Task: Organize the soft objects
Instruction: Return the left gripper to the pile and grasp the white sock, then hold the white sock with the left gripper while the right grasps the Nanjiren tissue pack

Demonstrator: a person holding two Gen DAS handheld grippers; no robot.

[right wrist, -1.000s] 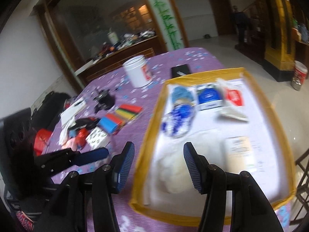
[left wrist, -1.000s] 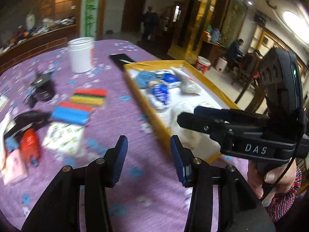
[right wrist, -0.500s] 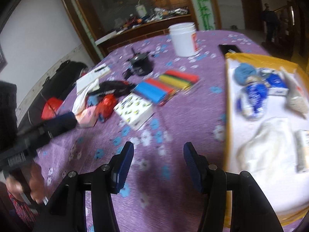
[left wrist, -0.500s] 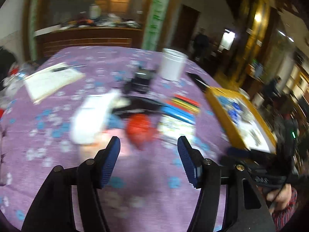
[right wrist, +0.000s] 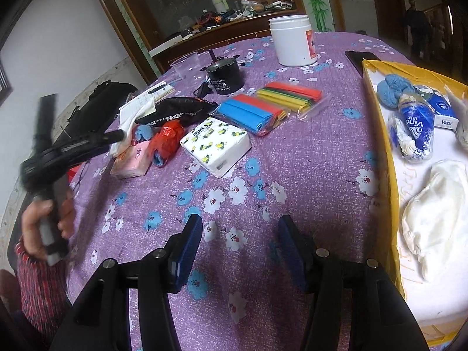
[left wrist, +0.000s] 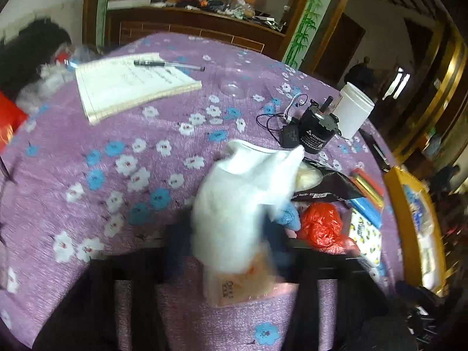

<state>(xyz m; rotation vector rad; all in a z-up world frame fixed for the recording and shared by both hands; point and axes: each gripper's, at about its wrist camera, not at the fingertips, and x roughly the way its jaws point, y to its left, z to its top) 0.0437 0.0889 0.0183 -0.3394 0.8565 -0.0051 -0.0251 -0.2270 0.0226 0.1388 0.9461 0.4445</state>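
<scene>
My left gripper (left wrist: 228,245) has swung over from the yellow tray (right wrist: 380,134); its jaws have just been closing on the white cloth (left wrist: 239,204), ready for lifting. My right gripper (right wrist: 239,251) hangs open over the counter (right wrist: 292,152).

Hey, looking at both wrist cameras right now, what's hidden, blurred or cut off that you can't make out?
- Left wrist view: the left gripper fingertips are motion-blurred and covered by the white cloth, so the pad contact is unclear.
- Left wrist view: the pink tissue pack print is smeared.
- Right wrist view: the yellow tray is cut off by the right edge.
- Right wrist view: the left gripper tip merges into the clutter.
</scene>
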